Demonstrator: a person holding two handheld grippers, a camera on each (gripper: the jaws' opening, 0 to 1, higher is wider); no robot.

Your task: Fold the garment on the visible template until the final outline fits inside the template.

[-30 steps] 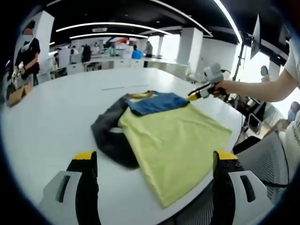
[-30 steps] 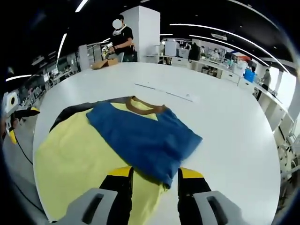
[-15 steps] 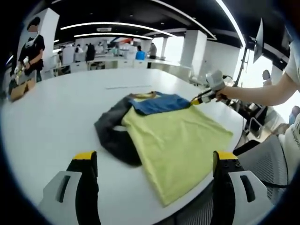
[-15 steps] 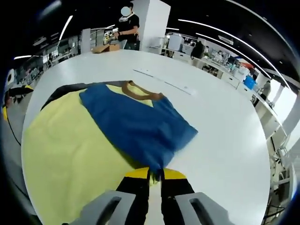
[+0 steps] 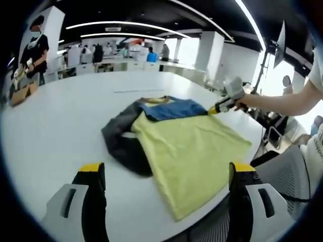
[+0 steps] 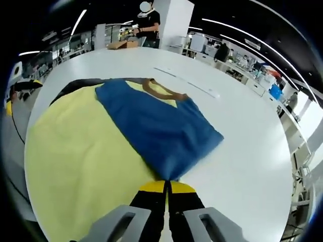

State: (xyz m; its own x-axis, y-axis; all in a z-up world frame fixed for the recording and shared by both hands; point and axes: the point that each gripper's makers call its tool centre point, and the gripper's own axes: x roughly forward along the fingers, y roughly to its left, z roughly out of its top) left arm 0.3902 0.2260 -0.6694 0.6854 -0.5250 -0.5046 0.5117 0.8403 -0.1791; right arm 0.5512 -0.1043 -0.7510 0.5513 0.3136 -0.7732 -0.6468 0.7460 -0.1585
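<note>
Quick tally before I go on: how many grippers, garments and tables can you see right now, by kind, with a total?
Grippers: 2, the left gripper with jaws apart, and the right gripper shut on the blue sleeve.
Garments: 1, the yellow shirt.
Tables: 1, the white table.
Total: 4.

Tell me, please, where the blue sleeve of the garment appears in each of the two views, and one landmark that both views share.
Left gripper view: the blue sleeve lies just above centre, at the far end of the yellow body, with the right gripper at its right corner.
Right gripper view: the blue sleeve lies at centre, its near corner pinched in the right gripper.
Shared landmark: the brown collar.
</note>
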